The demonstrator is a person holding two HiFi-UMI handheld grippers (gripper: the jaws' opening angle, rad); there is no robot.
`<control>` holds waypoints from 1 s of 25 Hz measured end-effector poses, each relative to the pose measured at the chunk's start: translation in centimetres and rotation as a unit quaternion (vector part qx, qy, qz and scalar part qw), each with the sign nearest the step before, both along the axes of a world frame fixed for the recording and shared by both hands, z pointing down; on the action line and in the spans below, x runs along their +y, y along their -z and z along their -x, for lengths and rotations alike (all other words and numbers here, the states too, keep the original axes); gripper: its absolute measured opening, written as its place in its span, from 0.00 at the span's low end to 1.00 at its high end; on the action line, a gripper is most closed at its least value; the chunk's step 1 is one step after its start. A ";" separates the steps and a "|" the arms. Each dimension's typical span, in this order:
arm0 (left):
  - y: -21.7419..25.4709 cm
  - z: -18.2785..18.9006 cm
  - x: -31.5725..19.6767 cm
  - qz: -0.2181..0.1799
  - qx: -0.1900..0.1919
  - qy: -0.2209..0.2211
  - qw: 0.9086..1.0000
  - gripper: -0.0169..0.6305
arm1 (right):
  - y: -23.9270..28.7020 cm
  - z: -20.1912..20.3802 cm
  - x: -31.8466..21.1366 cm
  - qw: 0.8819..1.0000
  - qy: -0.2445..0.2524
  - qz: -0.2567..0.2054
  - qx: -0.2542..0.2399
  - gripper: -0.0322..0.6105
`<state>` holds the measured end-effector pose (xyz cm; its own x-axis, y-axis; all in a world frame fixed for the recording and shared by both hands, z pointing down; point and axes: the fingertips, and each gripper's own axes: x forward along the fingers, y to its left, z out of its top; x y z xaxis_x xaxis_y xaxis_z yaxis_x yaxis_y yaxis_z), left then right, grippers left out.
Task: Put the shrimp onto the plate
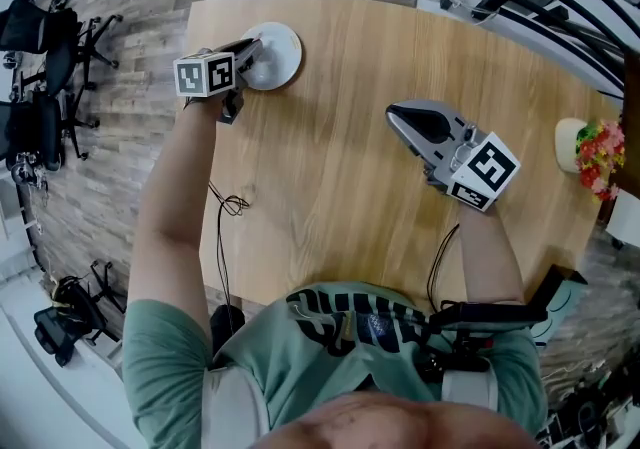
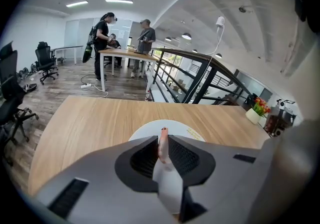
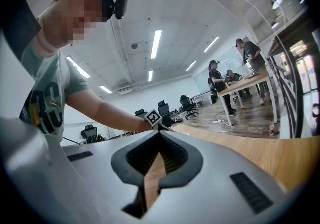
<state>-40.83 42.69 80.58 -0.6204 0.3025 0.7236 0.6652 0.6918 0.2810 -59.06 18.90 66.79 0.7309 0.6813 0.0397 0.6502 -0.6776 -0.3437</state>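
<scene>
- The left gripper (image 1: 252, 47) is reaching over the near edge of the plate (image 1: 283, 59) at the table's (image 1: 330, 197) far left corner, tilted downward.
- Its jaws are standing a little apart and pinching the shrimp (image 2: 162, 150) between their pads. The pink end is sticking out past the tips and the pale body is trailing back toward the camera.
- In the left gripper view, the shrimp's tip is showing against the white plate (image 2: 194, 131). Whether it is touching the plate cannot be told.
- The right gripper (image 1: 396, 116) is lying level, low over the middle of the table and well apart from the plate.
- Its jaws are meeting at the tips and gripping nothing.
- A flower pot (image 1: 590, 149) is standing at the table's right edge.
</scene>
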 end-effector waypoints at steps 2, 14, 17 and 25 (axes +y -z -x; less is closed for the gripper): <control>-0.4 0.0 0.1 0.006 0.018 -0.005 1.000 0.13 | -0.2 0.1 0.0 1.000 -0.001 -0.001 0.001 0.06; 0.3 0.8 0.4 0.035 0.048 -0.030 0.998 0.41 | -0.4 0.1 -0.2 1.000 0.000 -0.005 0.006 0.06; 0.4 0.7 0.2 0.030 0.042 -0.028 0.998 0.41 | -0.3 0.0 -0.3 1.000 0.001 -0.006 0.005 0.06; 1.6 0.5 -0.3 0.033 0.026 -0.019 0.999 0.40 | 0.4 -0.5 -0.8 1.000 0.002 -0.007 -0.004 0.06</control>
